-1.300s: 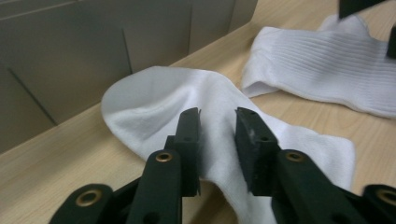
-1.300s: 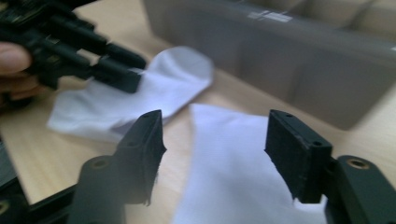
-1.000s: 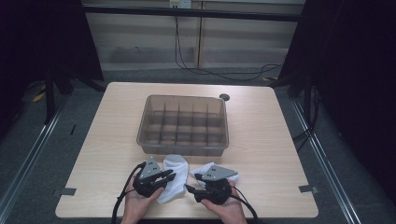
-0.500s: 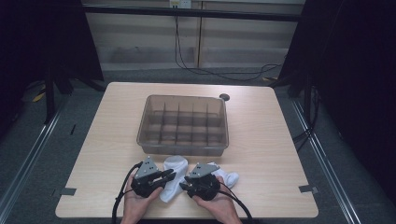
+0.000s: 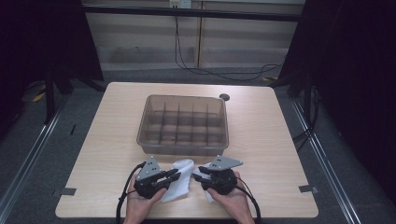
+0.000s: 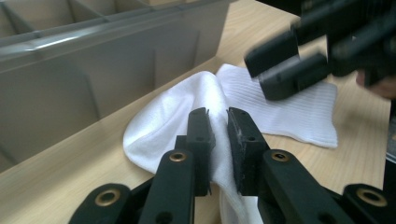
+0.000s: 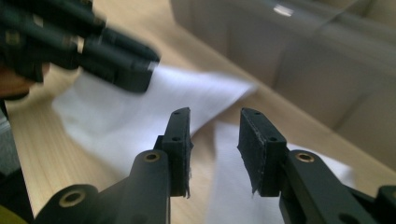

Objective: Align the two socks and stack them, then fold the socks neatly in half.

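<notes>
Keep left hand-held gripper [image 5: 173, 174] clamped on raised fold of white sock [image 6: 289, 109] lying on tabletop [image 5: 275, 140] just in front of divided plastic bin [image 5: 184, 123], then ease right hand-held gripper [image 5: 201, 171], jaws apart and empty, squarely over sock's free end before closing.

Right gripper [image 5: 204, 173] shifted leftward over sock [image 5: 180, 185], jaws narrower, nothing between
</notes>
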Available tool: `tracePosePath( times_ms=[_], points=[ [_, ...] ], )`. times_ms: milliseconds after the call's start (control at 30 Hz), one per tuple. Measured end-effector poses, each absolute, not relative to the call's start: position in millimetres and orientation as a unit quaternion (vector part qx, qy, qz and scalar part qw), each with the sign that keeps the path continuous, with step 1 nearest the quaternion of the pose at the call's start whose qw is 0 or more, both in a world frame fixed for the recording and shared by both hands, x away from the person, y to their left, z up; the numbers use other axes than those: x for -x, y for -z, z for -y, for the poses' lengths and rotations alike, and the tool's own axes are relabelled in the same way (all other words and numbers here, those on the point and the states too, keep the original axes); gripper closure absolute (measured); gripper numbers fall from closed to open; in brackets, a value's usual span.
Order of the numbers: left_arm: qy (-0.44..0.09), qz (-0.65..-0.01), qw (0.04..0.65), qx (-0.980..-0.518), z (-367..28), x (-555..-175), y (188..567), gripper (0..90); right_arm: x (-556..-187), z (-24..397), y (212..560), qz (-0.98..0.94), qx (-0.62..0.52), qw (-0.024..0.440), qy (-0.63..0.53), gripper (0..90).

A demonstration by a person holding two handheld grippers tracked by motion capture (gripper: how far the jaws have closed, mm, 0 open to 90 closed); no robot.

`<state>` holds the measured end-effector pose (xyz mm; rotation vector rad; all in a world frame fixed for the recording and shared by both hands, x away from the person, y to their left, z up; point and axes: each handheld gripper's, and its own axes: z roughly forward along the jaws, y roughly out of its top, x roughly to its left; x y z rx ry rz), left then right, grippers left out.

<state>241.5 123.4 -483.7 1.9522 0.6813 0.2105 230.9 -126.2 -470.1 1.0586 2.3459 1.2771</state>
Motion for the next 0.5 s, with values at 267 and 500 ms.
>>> tracePosePath(
  times_ms=[267, 500],
  points=[
    [-0.073, -0.257, 0.491, -0.829, -104, -233, 491, 79.7, -245, 133, 467, -0.797, -0.393, 0.143, -0.436, 67.2],
    [-0.069, -0.247, 0.471, -0.844, -97, -232, 497, 79.5, -273, 110, 480, -0.829, -0.392, 0.131, -0.377, 59.7]
  ],
)
